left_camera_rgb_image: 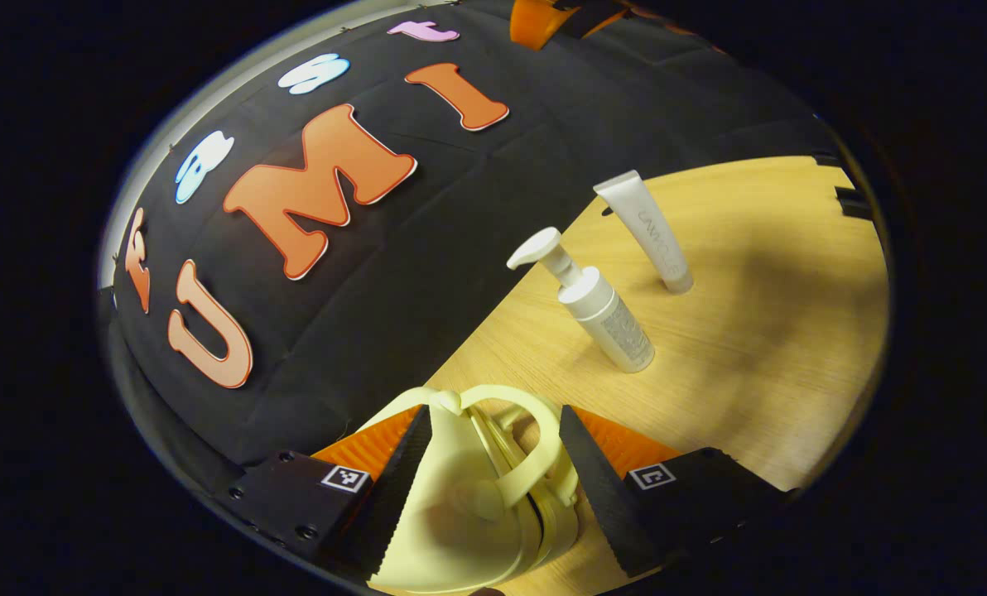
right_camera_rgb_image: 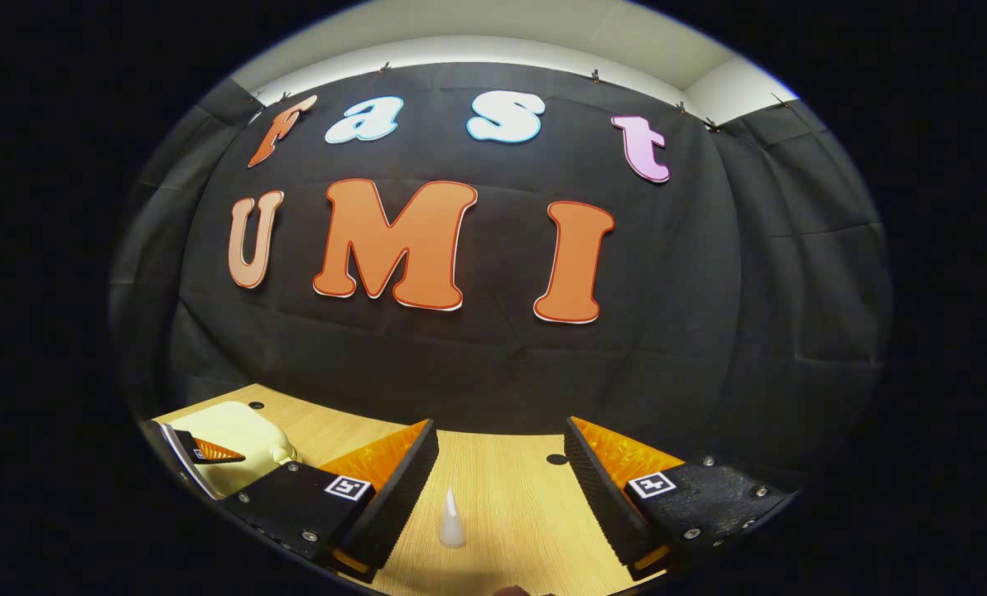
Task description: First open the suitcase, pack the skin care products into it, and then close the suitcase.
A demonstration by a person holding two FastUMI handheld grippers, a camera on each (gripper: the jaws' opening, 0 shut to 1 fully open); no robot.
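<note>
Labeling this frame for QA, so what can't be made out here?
- Suitcase, left gripper view: lower body cut off by the bottom edge, sides hidden behind the left gripper fingers; open or latched can't be told.
- Suitcase, right gripper view: partly hidden by the other gripper and the right gripper finger.
- Tube, right gripper view: base near the edge, print unreadable.
- Pump bottle label: too small.

In the left gripper view the left gripper (left_camera_rgb_image: 493, 488) is tilted, its two fingers (left_camera_rgb_image: 402, 488) spread apart and straddling something without pressing on it. In the right gripper view the right gripper (right_camera_rgb_image: 502, 488) is held level with its jaws wide apart, nothing clamped between them; the left gripper (right_camera_rgb_image: 199, 451) also shows at the lower left edge of that view, farther off and low
</note>
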